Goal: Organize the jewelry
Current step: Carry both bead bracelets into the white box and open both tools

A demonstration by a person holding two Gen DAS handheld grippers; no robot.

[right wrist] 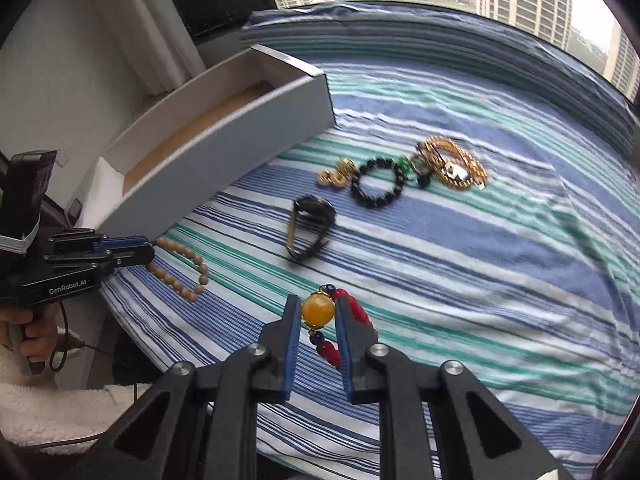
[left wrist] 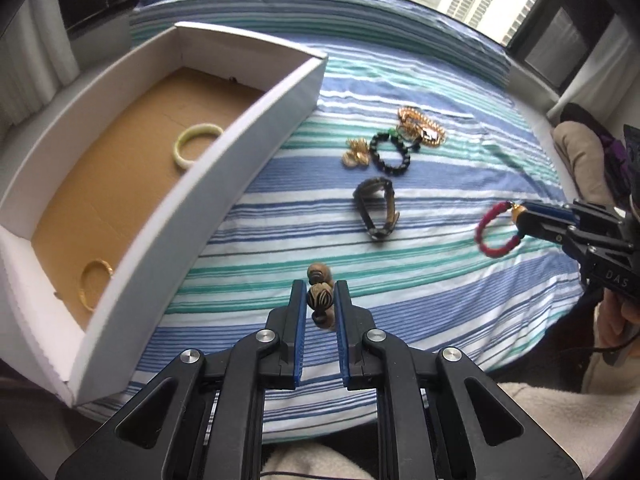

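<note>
My left gripper (left wrist: pixel 319 296) is shut on a brown wooden bead bracelet (left wrist: pixel 320 300), lifted over the striped bedspread (left wrist: pixel 420 280); the right wrist view shows its beads (right wrist: pixel 182 276) hanging from that gripper (right wrist: pixel 150 250). My right gripper (right wrist: pixel 318 310) is shut on the amber bead of a red bead bracelet (right wrist: pixel 318 311), whose red loop (left wrist: pixel 496 232) hangs from it (left wrist: pixel 518 218) in the left wrist view. A white box (left wrist: pixel 224 160) with a brown floor holds a pale green bangle (left wrist: pixel 196 142) and a gold bangle (left wrist: pixel 94 286).
On the bedspread lie a dark watch (left wrist: pixel 376 210), a black bead bracelet (left wrist: pixel 390 152), gold earrings (left wrist: pixel 354 154) and a gold chain pile (left wrist: pixel 422 126). A person's hand (right wrist: pixel 34 336) and fleece sleeve are at the left edge. Windows stand behind the bed.
</note>
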